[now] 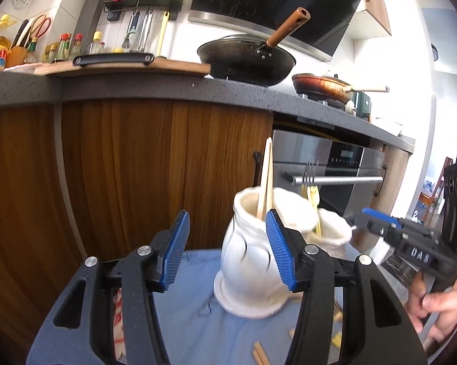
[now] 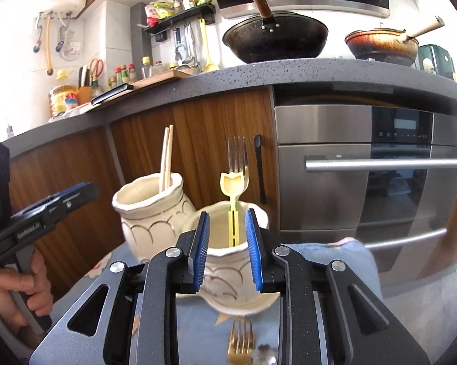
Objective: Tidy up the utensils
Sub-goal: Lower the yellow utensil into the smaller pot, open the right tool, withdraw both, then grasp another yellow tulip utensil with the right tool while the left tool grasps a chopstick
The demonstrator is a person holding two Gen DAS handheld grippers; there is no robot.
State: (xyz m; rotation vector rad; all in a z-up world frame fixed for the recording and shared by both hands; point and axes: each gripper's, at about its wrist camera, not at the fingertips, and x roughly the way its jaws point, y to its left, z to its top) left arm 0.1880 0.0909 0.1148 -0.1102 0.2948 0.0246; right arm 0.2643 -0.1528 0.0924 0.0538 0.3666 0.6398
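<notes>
Both empty jaws gape, right gripper (image 2: pixel 227 251) just before the fork jar (image 2: pixel 228 283).

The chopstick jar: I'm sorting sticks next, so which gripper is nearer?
Left. The left gripper has a finger against the chopstick jar; the right gripper frames the fork jar alongside.

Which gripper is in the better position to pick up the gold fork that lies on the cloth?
Probably the right gripper: it is open, and the gold fork lies just below it, before the fork jar. The left gripper sits by the chopstick jar.
</notes>
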